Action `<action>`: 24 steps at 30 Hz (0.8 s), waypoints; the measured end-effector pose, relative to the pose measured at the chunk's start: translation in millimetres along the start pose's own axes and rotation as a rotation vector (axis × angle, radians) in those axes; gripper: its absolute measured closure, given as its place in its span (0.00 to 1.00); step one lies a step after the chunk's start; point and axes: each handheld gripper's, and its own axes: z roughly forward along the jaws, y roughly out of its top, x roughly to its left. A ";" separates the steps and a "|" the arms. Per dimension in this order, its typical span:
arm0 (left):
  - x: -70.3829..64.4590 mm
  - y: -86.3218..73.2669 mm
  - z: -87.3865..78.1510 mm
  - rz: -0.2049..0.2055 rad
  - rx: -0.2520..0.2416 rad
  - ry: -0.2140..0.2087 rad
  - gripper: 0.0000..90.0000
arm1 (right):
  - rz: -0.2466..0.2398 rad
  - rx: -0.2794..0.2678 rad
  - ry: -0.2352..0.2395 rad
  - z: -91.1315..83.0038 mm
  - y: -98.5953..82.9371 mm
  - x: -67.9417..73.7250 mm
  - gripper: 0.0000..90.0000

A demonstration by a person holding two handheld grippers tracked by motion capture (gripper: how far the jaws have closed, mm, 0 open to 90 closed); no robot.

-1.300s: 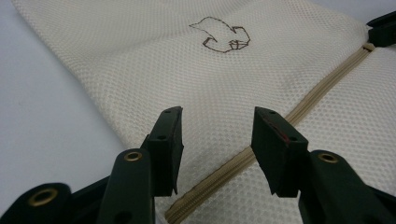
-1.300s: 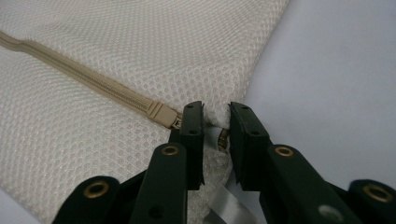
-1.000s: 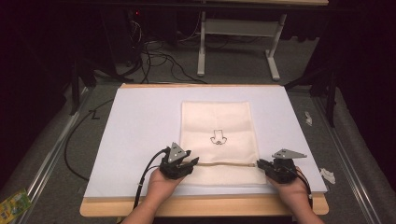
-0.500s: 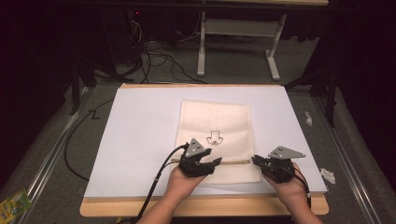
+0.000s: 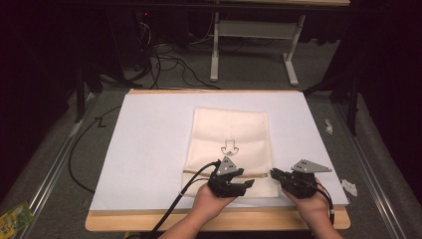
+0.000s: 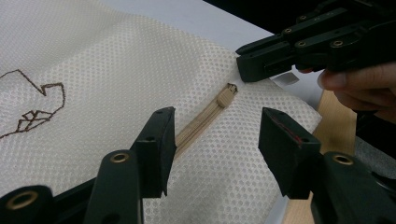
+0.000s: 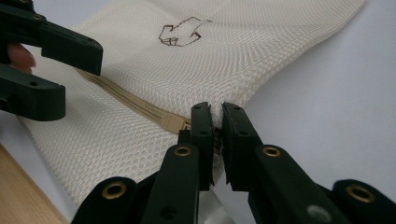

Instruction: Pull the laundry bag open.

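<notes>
Near the front edge of the tabletop (image 5: 149, 221) lies a cream mesh zipper bag (image 5: 230, 134), flat on a white sheet (image 5: 149, 144), with a small brown embroidered outline (image 5: 229, 147) near its middle. A tan zipper (image 6: 201, 123) runs across the bag's near end, and its pull tab (image 6: 227, 95) sits close to the bag's right-hand edge. The right claw (image 7: 217, 123) is clenched on the mesh at that edge, right beside the zipper's end, pinching a fold of fabric between its jaws. The left claw (image 6: 215, 140) is released, its jaws standing wide apart just above the bag, straddling the zipper line short of the pull tab. From above, both claws sit close together over the bag's near right corner, each held in a hand (image 5: 211, 204). Cables (image 5: 169, 64) trail over the grey floor beyond the tabletop.
</notes>
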 end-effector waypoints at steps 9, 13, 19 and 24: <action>-2.7 -1.4 5.5 -0.004 0.005 -0.022 0.55 | -0.017 -0.066 0.025 -3.7 3.7 10.2 0.94; -2.0 -4.7 11.6 -0.009 0.026 -0.029 0.55 | -0.042 -0.064 0.042 -2.8 4.8 15.1 0.94; -2.7 -10.5 19.7 -0.026 0.042 -0.038 0.60 | -0.045 -0.069 0.069 -2.9 5.8 18.9 0.95; -2.1 -11.4 19.8 -0.030 0.034 -0.038 0.67 | -0.048 -0.081 0.089 -4.2 7.3 23.2 0.95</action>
